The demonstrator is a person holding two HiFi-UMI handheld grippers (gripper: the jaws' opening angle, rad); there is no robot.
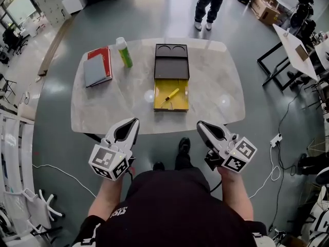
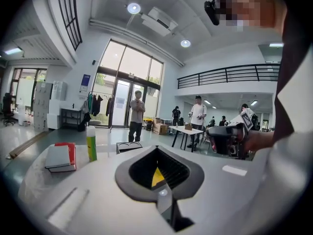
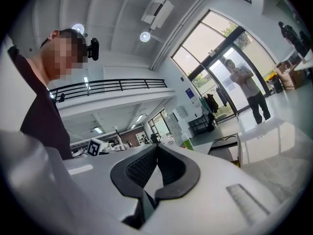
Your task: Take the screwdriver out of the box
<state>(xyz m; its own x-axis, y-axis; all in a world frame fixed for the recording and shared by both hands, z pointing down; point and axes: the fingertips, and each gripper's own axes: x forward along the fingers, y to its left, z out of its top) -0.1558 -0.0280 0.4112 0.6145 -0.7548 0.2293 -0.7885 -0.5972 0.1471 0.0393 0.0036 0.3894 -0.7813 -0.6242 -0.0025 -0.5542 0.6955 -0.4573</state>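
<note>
Black T-shirt (image 1: 164, 202); white left claw (image 1: 135, 121) and right claw (image 1: 200, 123) bear marker cubes (image 1: 109, 162).

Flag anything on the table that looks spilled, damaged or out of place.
Nothing stands out. The box is open with the screwdriver lying in its yellow tray, the green bottle stands upright, and the books lie stacked.

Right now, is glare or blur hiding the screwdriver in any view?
Head view: sharp, edges bent; lamp glare on the table both sides of the box, none on the screwdriver. Left gripper view: box only a yellow sliver. Right gripper view: tilted, windows blown out, screwdriver not visible.
</note>
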